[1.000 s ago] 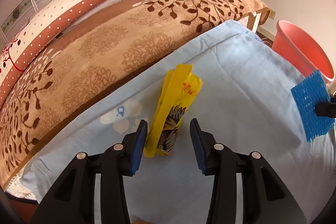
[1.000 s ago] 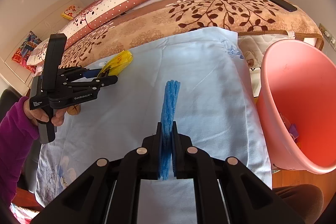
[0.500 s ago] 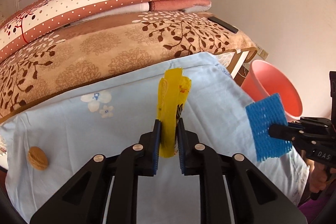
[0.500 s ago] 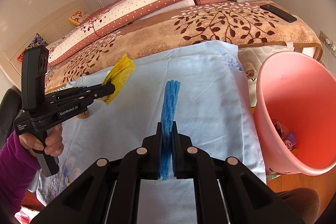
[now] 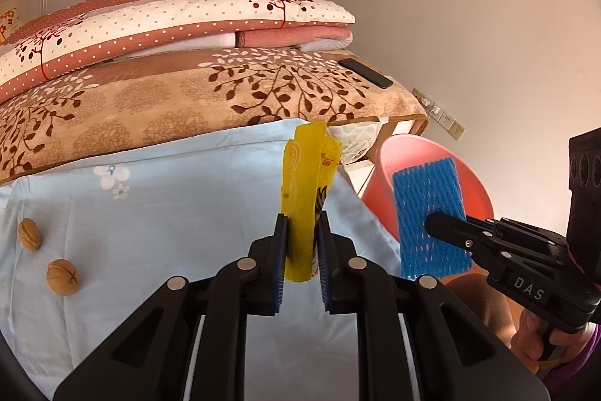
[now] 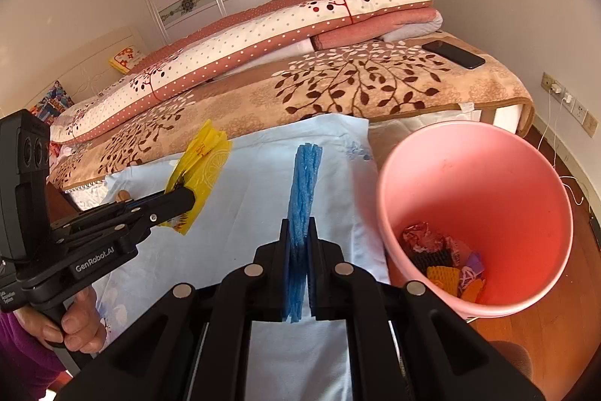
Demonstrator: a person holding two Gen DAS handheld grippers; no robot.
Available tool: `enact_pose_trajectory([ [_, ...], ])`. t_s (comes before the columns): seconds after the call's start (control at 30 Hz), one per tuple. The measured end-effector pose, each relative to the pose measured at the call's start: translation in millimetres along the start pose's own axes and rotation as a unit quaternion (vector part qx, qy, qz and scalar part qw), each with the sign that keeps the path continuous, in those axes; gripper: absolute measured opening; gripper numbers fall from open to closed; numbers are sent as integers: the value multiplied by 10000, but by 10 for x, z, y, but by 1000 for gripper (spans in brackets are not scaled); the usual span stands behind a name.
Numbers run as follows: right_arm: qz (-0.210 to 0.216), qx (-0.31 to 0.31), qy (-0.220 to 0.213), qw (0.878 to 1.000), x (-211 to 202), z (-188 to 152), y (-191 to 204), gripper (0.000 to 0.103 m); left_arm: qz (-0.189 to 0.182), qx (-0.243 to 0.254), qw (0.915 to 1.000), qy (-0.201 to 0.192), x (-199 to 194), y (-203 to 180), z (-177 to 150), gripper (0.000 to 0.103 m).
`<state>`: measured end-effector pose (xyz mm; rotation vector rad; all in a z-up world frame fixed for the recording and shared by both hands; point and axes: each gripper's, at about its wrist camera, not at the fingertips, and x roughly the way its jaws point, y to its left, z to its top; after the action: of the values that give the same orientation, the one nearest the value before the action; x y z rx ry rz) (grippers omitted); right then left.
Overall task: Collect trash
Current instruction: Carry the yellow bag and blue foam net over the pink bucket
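Observation:
My left gripper (image 5: 302, 224) is shut on a yellow plastic wrapper (image 5: 305, 183), lifted above the pale blue sheet (image 5: 157, 213). The same wrapper (image 6: 201, 171) hangs from that gripper (image 6: 184, 200) at the left of the right wrist view. My right gripper (image 6: 299, 226) is shut on a blue foam net (image 6: 303, 198), held edge-on over the sheet beside the pink bin (image 6: 526, 183). In the left wrist view the blue foam net (image 5: 428, 209) shows flat in front of the pink bin (image 5: 420, 149). The bin holds several scraps of trash (image 6: 443, 262).
Two walnuts (image 5: 62, 277) lie on the sheet at the left. A brown leaf-patterned blanket (image 6: 338, 81) and folded quilts (image 6: 263, 36) fill the bed behind. A black phone (image 6: 452, 54) rests on the blanket's far corner. Wall sockets and cables (image 6: 563, 100) sit right of the bin.
The left gripper closed on the yellow wrapper, lifted it off the sheet and swung right towards the bin. The right gripper rose a little with the blue net, and the bin's inside came into view.

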<state>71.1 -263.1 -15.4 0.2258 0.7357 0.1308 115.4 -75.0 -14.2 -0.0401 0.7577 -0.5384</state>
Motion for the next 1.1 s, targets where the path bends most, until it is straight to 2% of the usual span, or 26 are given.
enact_pose_trajectory([
  [0.33,-670,222,-423,9966,-321,7,-543,7,-218,54,9997,-76,157,-630,84,15],
  [0.53,-842,395,-513,9943,-415,2,-796,7,-205,230,9994,-139,272,-964,116,15],
  [1.1,-1191,413,-567,9904,-489,-63,-1143,7,-79,267,9996,-111,531,-1381,161,15],
])
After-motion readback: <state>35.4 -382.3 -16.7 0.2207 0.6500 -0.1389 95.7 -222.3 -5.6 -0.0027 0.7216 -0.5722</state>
